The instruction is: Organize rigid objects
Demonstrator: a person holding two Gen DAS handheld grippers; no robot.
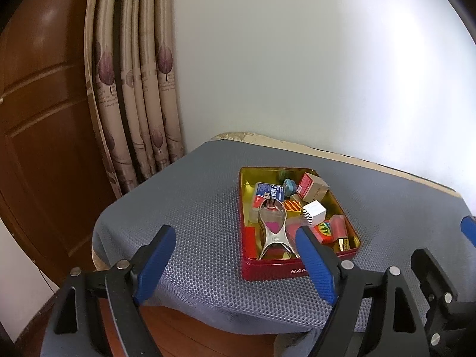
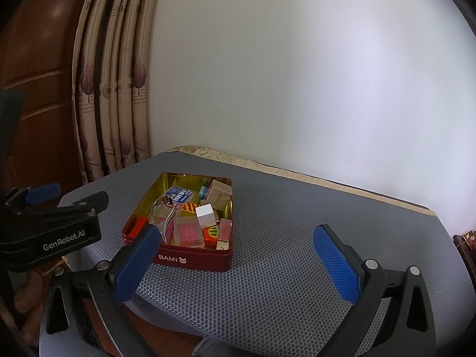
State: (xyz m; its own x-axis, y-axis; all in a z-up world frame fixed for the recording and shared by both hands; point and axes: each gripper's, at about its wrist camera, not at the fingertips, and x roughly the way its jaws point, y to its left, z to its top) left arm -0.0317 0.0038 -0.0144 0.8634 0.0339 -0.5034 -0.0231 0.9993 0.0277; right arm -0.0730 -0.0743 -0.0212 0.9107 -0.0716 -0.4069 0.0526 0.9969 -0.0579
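Left gripper (image 1: 235, 260): jaws spread wide, nothing between the blue pads; held back at the near edge of the surface, pointing slightly down.
Right gripper (image 2: 238, 263): jaws spread wide, empty; also back at the near edge, just right of the left one, whose black body shows at the left of the right wrist view.
Red tin (image 1: 267, 269): open, gold-lined, lettered "BAMI" on the front wall; sits ahead of both grippers, just beyond the left gripper's right pad and ahead-left of the right gripper.
Metal clip (image 1: 273, 232): large shiny spring clip, lies in the near-left part of the tin, handles toward the gripper, on top of other items.
White cube (image 1: 313, 211): in the middle of the tin, resting on the pile.
Brown box (image 1: 315, 189): far-right corner of the tin, tilted.
Blue packet (image 1: 269, 191): far side of the tin, beyond the clip's nose.
Other contents: orange striped block, red and pink pieces, green-and-yellow piece; loosely heaped, not lined up.
Surface (image 1: 190, 208): grey mesh mat; no loose item visible on it around the tin in either view.
Progress (judged): all visible rigid objects are inside the tin; gathering looks finished or nearly so.
Left to do (judged): possibly only neatening the heap; no lid in view.
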